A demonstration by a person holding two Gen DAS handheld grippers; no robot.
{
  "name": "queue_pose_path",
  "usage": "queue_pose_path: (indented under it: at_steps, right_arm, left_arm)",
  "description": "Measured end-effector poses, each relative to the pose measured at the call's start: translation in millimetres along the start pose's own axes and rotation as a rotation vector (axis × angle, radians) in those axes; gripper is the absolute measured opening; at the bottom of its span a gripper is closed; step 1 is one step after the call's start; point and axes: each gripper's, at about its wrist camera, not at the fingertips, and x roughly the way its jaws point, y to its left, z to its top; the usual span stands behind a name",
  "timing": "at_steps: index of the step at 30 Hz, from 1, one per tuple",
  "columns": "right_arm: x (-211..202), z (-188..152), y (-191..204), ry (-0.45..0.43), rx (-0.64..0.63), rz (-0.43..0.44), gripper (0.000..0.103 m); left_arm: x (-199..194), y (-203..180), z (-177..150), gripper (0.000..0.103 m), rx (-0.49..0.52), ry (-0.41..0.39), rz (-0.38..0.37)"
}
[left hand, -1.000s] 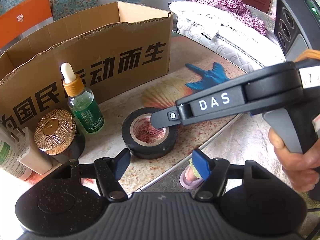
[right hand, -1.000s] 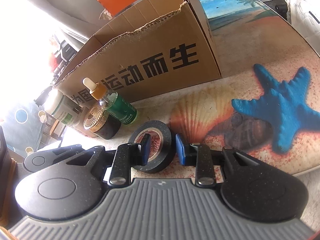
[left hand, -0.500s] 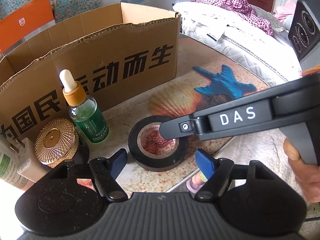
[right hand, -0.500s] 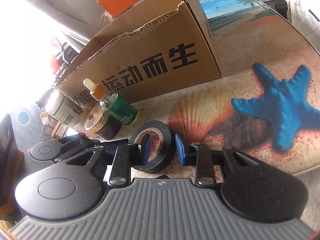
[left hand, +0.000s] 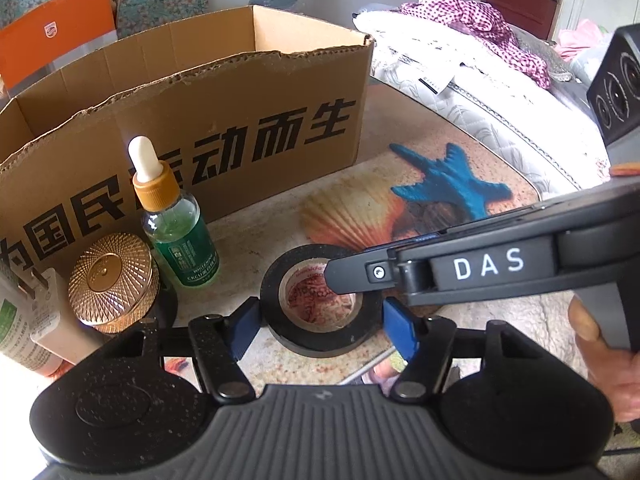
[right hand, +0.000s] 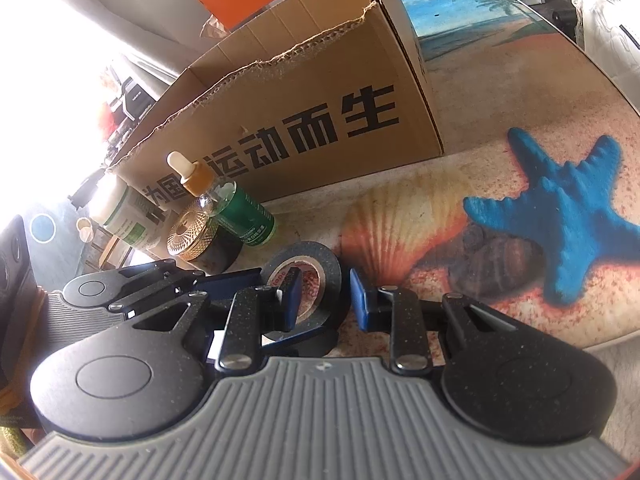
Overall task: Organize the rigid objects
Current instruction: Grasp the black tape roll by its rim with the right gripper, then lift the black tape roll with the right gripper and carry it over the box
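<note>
Tape roll lay flat on the beach-print table mat, lower centre of the left wrist frame, black with a pale core. Your left gripper was spread wide, one blue pad on each side of the roll's outer wall, close beside it; contact I couldn't confirm. Your right gripper straddled the roll's wall: its left finger sat inside the core, its right finger outside the rim, with a visible gap on the outer side, so released, not clenched. In the left wrist frame that same right tool crossed in from the right edge, "DAS" printed on its arm, tip over the roll's hole, your right hand on the handle at the right edge. In the right wrist frame the roll sat lower centre, with the left gripper's black body at left, just beside it. Left of the roll stood a green dropper bottle, upright, a gold-lidded jar touching or nearly touching it, then a white-green tube at the far left edge. Behind all of them, across the upper half, stood an open cardboard box with black Chinese lettering. Printed shell and blue starfish lay right of centre.
</note>
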Motion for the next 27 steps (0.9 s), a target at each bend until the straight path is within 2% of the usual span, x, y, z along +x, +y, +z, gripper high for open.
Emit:
queue_pose_path:
  at_steps: [6,27]
  right_arm:
    - [0.5,-0.7,4.8,0.002,-0.039,-0.018,0.027]
    - [-12.0,2.9,7.1,-0.039,-0.029,0.007,0.025]
  left_arm:
    - [2.0,-7.8,0.3,0.069,0.047,0.006,0.031]
    - [-10.7,-11.0,8.9,0.067,0.016,-0.001,0.057]
